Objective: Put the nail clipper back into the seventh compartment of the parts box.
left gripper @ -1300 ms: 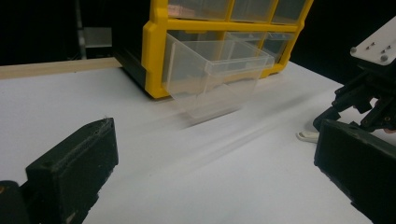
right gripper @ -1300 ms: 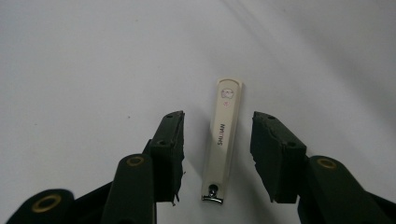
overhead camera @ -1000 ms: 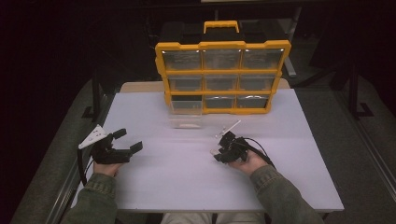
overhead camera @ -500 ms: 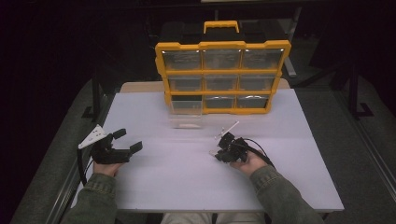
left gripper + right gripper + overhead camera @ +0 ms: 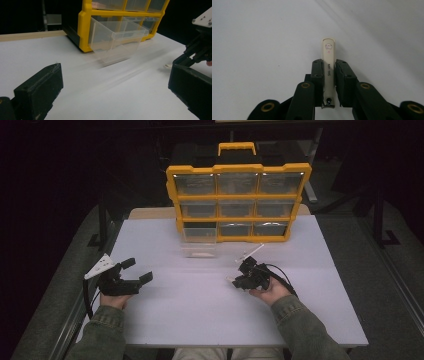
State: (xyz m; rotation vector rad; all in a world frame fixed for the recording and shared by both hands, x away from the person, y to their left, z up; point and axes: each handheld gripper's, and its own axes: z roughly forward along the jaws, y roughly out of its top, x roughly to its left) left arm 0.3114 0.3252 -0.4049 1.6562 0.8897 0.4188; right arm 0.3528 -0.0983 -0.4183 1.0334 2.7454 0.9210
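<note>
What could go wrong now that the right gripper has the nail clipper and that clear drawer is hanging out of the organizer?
The right gripper pinches the nail clipper only by its narrow sides, so it might twist or slip out on the way. The clear drawer is pulled far out of the yellow organizer; a bump could tip it loose. The open left gripper rests apart and steadies nothing.
</note>
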